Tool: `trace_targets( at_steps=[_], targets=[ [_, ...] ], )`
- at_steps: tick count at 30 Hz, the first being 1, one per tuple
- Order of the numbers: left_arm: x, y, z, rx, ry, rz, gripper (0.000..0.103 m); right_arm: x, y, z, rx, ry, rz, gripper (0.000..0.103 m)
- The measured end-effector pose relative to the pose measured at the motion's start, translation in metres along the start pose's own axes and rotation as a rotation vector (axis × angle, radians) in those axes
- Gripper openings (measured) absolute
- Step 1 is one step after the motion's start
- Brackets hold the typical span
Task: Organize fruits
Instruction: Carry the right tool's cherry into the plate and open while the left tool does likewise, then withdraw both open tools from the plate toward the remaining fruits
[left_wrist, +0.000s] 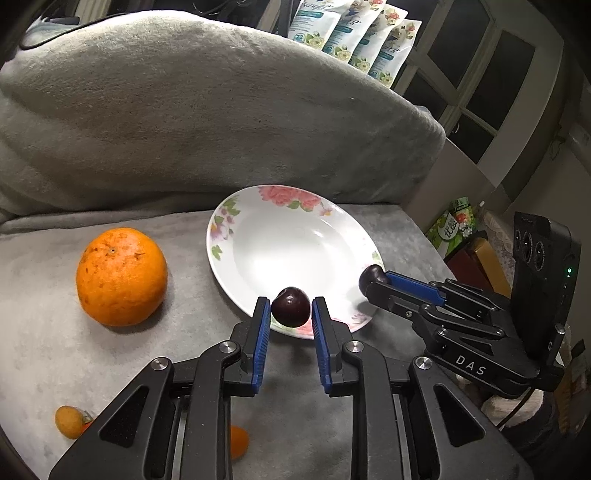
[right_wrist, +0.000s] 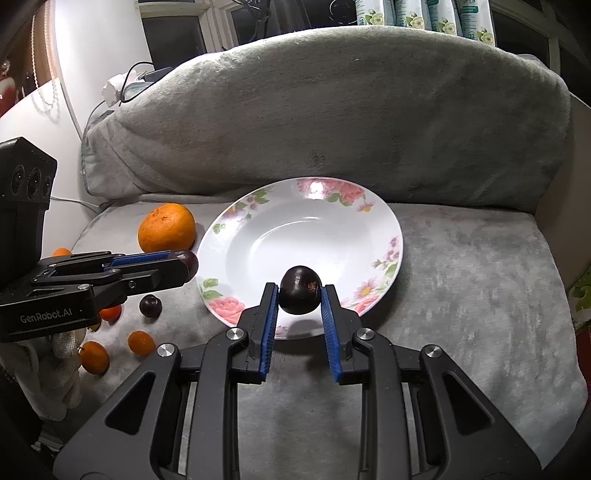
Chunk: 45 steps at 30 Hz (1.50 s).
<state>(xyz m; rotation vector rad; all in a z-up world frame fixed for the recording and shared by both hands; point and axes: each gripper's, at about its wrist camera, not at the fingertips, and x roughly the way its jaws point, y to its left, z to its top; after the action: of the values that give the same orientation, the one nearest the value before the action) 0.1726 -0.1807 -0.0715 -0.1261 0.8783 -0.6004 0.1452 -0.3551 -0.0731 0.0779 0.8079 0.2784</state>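
From the left wrist, your left gripper (left_wrist: 290, 308) grips a dark plum (left_wrist: 291, 305) over the plate (left_wrist: 236, 206) rim: carry it inward, then release. From the right wrist, your right gripper (right_wrist: 300, 295) clamps another plum (right_wrist: 300, 293); lower it gently.

Your scene is lit from above and in front: the white plate (left_wrist: 295, 240) throws back a soft glare patch in its bowl, brighter still on its far rim in the right wrist view (right_wrist: 314, 186). Beyond the grey cushion (left_wrist: 207, 110) the room drops into dimness, and the window panes (left_wrist: 476, 70) read black. The large orange (left_wrist: 121, 276) casts a soft shadow to its right. Both fisheye views bend straight lines and darken to black in the corners. Focus holds sharp across the centre; the edges smear slightly.
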Motion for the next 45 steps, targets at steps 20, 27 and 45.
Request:
trace_targets(
  at_steps=[20, 27, 45],
  targets=[
    [-0.019, -0.010, -0.002, 0.052, -0.049, 0.056, 0.066, -0.023, 0.002, 0.002, 0.010, -0.076, -0.061, 0.087],
    [-0.039, -0.003, -0.005, 0.042, -0.081, 0.066, 0.066, -0.033, 0.009, 0.001, 0.013, -0.082, -0.047, 0.087],
    [-0.106, 0.044, -0.011, -0.032, -0.182, 0.123, 0.066, -0.060, 0.048, -0.007, -0.015, -0.098, 0.011, 0.088]
  ],
)
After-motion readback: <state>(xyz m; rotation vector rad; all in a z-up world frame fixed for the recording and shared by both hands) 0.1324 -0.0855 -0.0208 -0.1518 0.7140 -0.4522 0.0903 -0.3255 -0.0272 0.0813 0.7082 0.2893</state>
